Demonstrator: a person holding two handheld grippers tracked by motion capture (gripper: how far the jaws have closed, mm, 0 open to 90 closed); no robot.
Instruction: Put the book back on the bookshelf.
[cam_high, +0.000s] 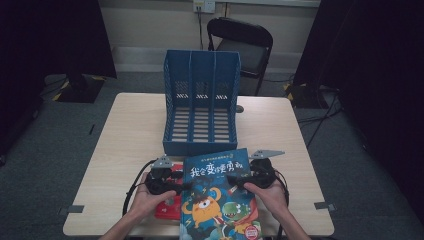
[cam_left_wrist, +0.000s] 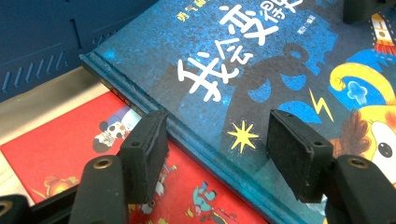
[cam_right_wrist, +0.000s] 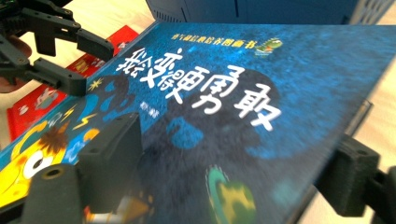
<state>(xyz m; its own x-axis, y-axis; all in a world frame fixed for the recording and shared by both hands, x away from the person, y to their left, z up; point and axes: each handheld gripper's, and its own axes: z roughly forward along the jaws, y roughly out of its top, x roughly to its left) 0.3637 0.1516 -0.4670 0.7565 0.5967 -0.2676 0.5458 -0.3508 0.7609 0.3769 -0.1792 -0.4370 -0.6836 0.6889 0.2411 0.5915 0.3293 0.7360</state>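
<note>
A blue picture book (cam_high: 217, 200) with white lettering lies at the table's front, partly over a red book (cam_high: 170, 207). My left gripper (cam_high: 182, 186) is at its left edge. In the left gripper view the jaws (cam_left_wrist: 222, 156) stand open astride the blue book's spine (cam_left_wrist: 243, 56), above the red book (cam_left_wrist: 60, 149). My right gripper (cam_high: 235, 180) is at the book's right side. In the right gripper view its jaws (cam_right_wrist: 229, 163) stand wide, one over the cover (cam_right_wrist: 243, 93), the other under the tilted right edge. The left gripper (cam_right_wrist: 91, 65) shows beyond, open.
A blue three-slot file holder (cam_high: 201, 105) stands upright just behind the books, slots facing me. The wooden table (cam_high: 130, 135) has bare room on both sides of it. A black chair (cam_high: 245, 45) stands beyond the far edge. Cables trail from both grippers.
</note>
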